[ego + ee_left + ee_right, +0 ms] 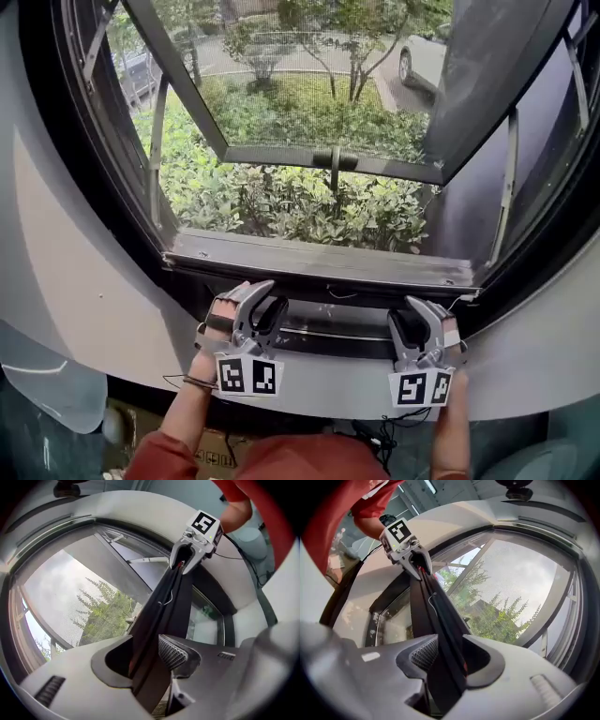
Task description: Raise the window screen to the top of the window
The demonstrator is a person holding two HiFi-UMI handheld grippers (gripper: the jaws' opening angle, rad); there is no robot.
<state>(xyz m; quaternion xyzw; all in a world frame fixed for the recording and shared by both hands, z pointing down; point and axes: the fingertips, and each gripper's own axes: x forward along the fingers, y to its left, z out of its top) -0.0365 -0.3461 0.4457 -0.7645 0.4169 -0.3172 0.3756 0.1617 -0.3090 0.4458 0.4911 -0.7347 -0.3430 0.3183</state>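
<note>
Tongs on the left gripper [255, 311] and the right gripper [424, 323] both gape wide, each straddling the dark slim bottom bar of the window screen [328, 342] without pinching it; that bar lies low along the window's foot (green shrubs [281, 202] outside).

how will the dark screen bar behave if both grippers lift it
Probably stiff: the bar runs straight between the left gripper and the right gripper. Likely light, being slim and carrying only mesh. It may tilt and jam if one side rises first.
</note>
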